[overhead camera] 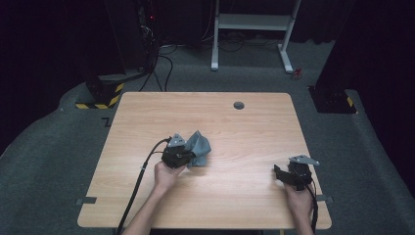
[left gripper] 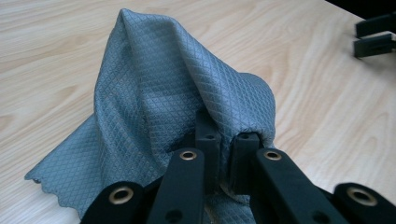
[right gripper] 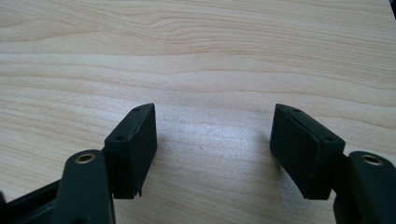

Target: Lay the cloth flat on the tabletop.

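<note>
Here your left hand-held gripper (left gripper: 223,140) pinches the cloth (left gripper: 163,88) shut: light, limp, grippy weave. Take its free corner with the right hand-held gripper (right gripper: 212,149), gaping empty.

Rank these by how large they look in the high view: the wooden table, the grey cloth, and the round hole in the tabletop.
1. Wooden table, by far the largest.
2. Grey cloth, bunched up, partly hidden by the left gripper.
3. Round hole, smallest. It lies farther from the camera, but the gap is too large for that to matter.
</note>
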Demonstrator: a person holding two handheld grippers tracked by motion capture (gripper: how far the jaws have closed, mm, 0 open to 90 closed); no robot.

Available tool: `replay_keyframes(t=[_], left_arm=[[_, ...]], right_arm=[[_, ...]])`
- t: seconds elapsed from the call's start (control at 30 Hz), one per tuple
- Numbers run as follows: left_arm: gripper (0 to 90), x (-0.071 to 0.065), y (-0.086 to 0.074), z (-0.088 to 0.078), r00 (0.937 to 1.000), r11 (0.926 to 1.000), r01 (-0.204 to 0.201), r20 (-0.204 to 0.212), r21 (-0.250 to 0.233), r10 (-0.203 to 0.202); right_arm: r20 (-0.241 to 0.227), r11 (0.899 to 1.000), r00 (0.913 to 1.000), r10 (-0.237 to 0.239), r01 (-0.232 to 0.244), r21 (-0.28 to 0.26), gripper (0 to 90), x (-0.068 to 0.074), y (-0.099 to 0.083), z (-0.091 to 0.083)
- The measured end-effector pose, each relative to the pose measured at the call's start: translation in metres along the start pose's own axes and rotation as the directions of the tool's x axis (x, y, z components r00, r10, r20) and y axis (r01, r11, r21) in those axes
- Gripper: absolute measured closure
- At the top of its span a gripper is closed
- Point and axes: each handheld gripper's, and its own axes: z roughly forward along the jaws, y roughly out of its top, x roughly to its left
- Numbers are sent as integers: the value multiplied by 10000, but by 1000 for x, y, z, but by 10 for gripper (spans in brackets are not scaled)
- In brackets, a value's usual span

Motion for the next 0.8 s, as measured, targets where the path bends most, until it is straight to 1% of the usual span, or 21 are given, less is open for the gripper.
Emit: replay_keyframes(t=[0.03,0.07,0.1,0.2,0.27,0.33,0.37,0.4,0.43,0.5,0.63,0.67,0.73,0.8], left_arm=[[854,0,0,0,10000,10000,0,0,0,0],[853,-6,3,3,9998,10000,-60,207,-43,61],[853,-6,3,3,9998,10000,-60,207,-43,61],[853,-16,7,8,9987,9998,-208,462,-65,210],[852,-23,9,12,9969,9995,-314,722,-62,318],[852,-28,10,14,9959,9993,-379,826,-18,379],[852,-33,10,18,9940,9989,-476,987,31,470],[852,-33,10,18,9940,9989,-476,987,31,470],[852,-37,10,20,9932,9989,-455,1075,65,446],[851,-42,10,23,9916,9984,-565,1165,68,553],[851,-51,9,29,9878,9976,-672,1418,149,644],[850,-51,9,29,9878,9976,-672,1418,149,644],[848,-56,7,33,9871,9969,-748,1436,232,707],[846,-56,6,34,9867,9967,-777,1448,250,733]], right_arm=[[0,10000,10000,0,0,0,315,0,0,0],[-7,10000,10000,-10,10,-2,315,0,0,0],[-7,10000,10000,-8,8,-3,315,0,0,0],[-3,10000,10000,-18,18,-3,315,0,0,0],[-6,10000,10000,-9,9,-2,315,0,0,0],[-6,10000,10000,-10,10,0,315,0,0,0],[-6,10000,10000,-12,12,-2,315,0,0,0],[-6,10000,10000,-12,12,-2,315,0,0,0],[-5,10000,10000,-10,10,-3,315,0,0,0],[-6,10000,10000,-11,11,0,315,0,0,0],[-5,10000,10000,-12,12,-1,315,0,0,0],[-5,10000,10000,-12,12,-1,315,0,0,0],[-59,10000,9999,-94,94,19,317,1,0,0],[-74,9999,9999,-111,111,19,318,1,0,0]])
